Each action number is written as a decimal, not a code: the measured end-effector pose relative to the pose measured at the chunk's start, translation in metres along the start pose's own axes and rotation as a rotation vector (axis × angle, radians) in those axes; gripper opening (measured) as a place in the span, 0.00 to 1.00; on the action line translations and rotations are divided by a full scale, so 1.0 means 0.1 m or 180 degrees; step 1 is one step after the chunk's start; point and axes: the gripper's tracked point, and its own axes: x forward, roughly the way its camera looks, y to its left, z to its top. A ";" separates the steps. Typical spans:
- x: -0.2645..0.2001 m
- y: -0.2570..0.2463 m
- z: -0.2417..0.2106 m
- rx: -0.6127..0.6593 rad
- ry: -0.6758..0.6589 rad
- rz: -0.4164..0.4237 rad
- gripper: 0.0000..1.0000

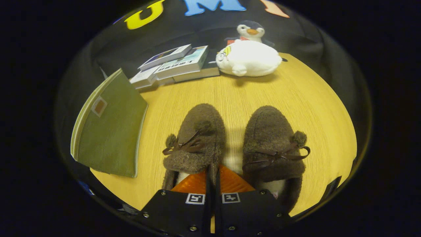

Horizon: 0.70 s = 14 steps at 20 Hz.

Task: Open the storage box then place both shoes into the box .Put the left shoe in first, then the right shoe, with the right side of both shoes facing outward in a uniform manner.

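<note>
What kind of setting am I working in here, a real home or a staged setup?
Likely a staged booth: a wooden table against black cloth, with stacked books, plush toys, a green storage box and brown slippers. The gripper pinches the left slipper's collar.

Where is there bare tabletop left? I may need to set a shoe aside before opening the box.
Free: the wide strip of table between the shoe toes and the books and white plush; also right of the right shoe. Crowded: the left shoe sits near the green storage box. The gripper is nearly shut on the left shoe's inner collar.
</note>
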 end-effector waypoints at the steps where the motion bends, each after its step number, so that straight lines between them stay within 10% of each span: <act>1: -0.04 0.00 -0.02 0.0103 0.0036 0.0025 0.05; 14: -0.44 0.54 0.17 0.0483 0.0117 0.0454 0.05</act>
